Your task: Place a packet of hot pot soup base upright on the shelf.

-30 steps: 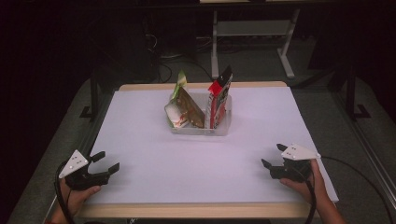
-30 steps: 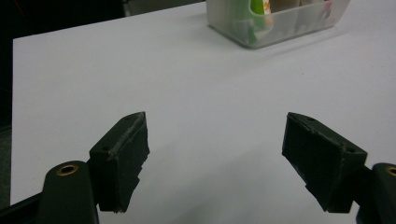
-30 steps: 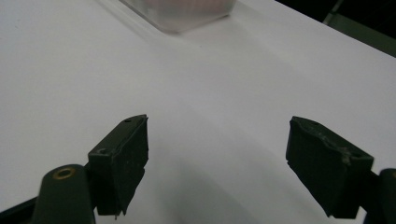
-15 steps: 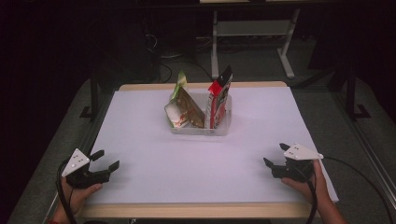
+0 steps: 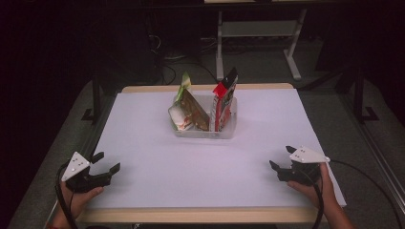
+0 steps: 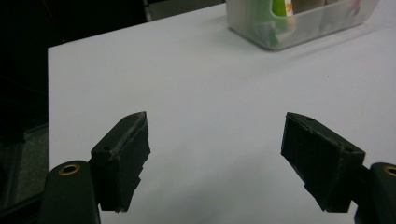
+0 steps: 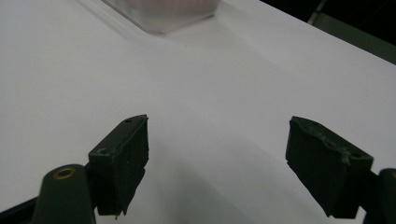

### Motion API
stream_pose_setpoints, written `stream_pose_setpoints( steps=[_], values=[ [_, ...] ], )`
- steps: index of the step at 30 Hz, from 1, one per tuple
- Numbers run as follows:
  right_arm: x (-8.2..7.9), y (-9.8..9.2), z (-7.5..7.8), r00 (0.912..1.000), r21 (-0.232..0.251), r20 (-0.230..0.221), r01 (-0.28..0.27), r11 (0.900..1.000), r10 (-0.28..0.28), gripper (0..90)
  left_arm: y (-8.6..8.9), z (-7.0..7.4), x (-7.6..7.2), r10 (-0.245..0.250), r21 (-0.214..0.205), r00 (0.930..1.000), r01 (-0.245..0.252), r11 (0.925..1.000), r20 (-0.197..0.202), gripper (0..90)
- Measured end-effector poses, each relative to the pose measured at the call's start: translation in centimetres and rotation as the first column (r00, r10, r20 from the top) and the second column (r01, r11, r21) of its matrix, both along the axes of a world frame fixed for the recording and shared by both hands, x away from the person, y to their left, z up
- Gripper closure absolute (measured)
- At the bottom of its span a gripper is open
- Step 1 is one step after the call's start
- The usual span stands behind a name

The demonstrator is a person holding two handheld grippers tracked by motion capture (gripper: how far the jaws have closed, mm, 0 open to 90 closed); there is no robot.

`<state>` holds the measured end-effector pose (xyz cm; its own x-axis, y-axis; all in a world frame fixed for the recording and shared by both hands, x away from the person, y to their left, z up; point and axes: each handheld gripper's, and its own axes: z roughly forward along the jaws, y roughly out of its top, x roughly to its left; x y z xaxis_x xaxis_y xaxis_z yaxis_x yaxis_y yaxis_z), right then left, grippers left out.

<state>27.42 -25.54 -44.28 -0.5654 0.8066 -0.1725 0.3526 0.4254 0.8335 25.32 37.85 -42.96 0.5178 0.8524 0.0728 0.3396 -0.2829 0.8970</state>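
Left hand-held gripper (image 5: 106,162) at seven o'clock and right hand-held gripper (image 5: 282,157) at five o'clock on the worktop (image 5: 157,157), jaws spread, empty.

Clear bin (image 5: 205,131) w/ snack packs (image 5: 188,112) on table (image 5: 143,143).

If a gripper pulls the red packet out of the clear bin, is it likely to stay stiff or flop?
The red packet looks like a thin, probably light pouch: it stands only by leaning in the clear bin, so it would likely flop. Its surface looks glossy, so it may slip.
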Motion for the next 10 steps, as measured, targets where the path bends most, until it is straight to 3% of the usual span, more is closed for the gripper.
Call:
stream_pose_setpoints(
  steps=[10],
  values=[
    [0.00, -0.07, 0.01, 1.0000, -0.001, 0.003, 0.004, 1.0000, -0.004, 21.1, -0.32, 0.00, 0.23, -0.008, 0.006, 1.0000, 0.008, 1.0000, 0.001, 22.4]
  ],
)
